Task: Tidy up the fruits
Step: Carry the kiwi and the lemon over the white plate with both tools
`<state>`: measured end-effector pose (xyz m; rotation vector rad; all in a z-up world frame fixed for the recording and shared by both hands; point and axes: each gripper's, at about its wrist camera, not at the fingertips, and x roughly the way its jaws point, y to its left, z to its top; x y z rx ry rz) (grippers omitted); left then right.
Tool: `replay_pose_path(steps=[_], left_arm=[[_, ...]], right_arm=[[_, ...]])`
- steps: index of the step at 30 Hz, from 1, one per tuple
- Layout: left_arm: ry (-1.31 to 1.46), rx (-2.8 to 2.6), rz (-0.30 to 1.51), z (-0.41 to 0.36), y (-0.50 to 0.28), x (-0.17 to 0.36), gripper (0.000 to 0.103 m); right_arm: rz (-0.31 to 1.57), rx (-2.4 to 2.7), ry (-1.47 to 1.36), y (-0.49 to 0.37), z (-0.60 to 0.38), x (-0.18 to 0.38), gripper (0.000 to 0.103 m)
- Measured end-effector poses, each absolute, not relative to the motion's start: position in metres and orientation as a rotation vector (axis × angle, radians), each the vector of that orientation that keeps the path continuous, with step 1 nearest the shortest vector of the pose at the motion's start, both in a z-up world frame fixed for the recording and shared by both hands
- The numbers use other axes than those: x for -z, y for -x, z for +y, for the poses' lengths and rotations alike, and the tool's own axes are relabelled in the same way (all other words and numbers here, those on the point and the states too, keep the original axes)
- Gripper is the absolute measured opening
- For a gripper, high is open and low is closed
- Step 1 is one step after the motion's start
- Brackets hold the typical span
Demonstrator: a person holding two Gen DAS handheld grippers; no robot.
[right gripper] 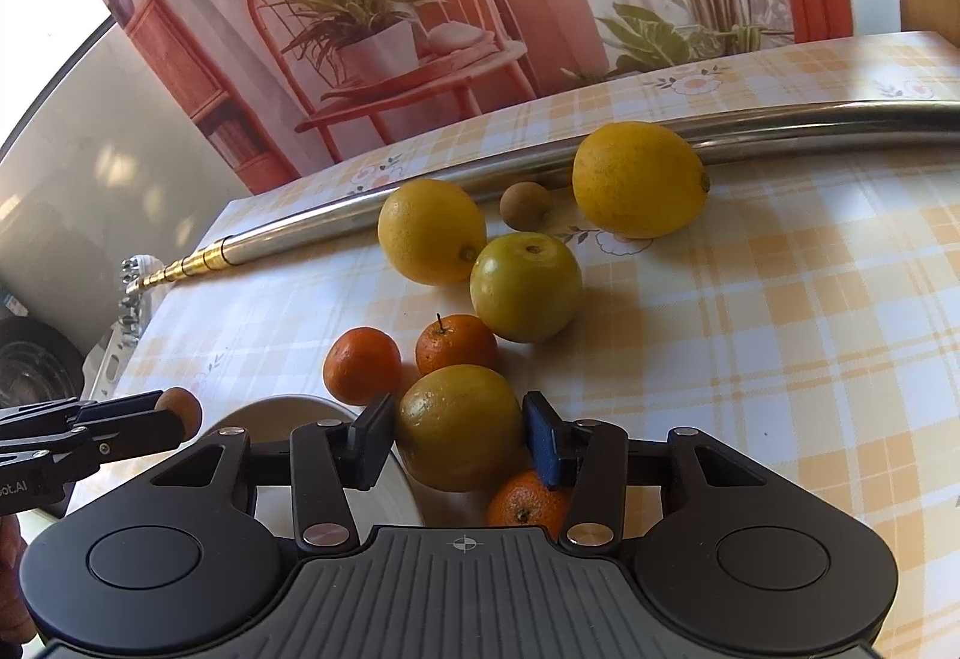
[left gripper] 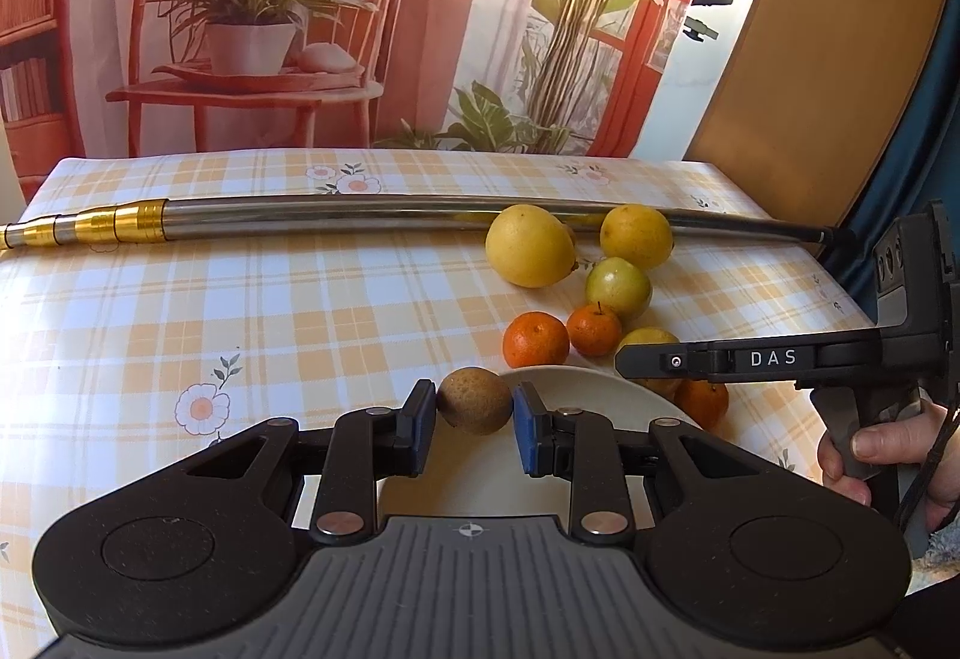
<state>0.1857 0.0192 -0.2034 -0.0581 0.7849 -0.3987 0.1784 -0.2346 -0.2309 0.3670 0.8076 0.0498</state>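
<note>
My left gripper (left gripper: 474,413) is shut on a small brown fruit (left gripper: 474,400), held over the near-left rim of a white plate (left gripper: 600,389). In the right wrist view, my right gripper (right gripper: 459,437) is shut on a yellow-green citrus (right gripper: 459,426) just right of the plate (right gripper: 282,413). Loose on the cloth lie two lemons (right gripper: 431,231) (right gripper: 639,180), a green fruit (right gripper: 525,287), three mandarins (right gripper: 362,366) (right gripper: 456,344) (right gripper: 528,503) and a second small brown fruit (right gripper: 526,206). The right gripper (left gripper: 630,362) enters the left wrist view from the right, partly hiding the citrus (left gripper: 648,338).
A long metal pole (left gripper: 360,215) with a gold telescopic end lies across the back of the table behind the fruit. The table has a checked yellow cloth (left gripper: 240,311). A printed backdrop hangs behind. A hand (left gripper: 882,449) holds the right gripper's handle.
</note>
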Motion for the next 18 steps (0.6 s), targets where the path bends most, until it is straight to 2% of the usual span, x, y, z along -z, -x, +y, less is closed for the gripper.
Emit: replay_pose_path(steps=[18], left_arm=[[0.042, 0.385, 0.811, 0.020, -0.178, 0.208, 0.030]], right_arm=[[0.764, 0.042, -0.237, -0.159, -0.240, 0.217, 0.043]])
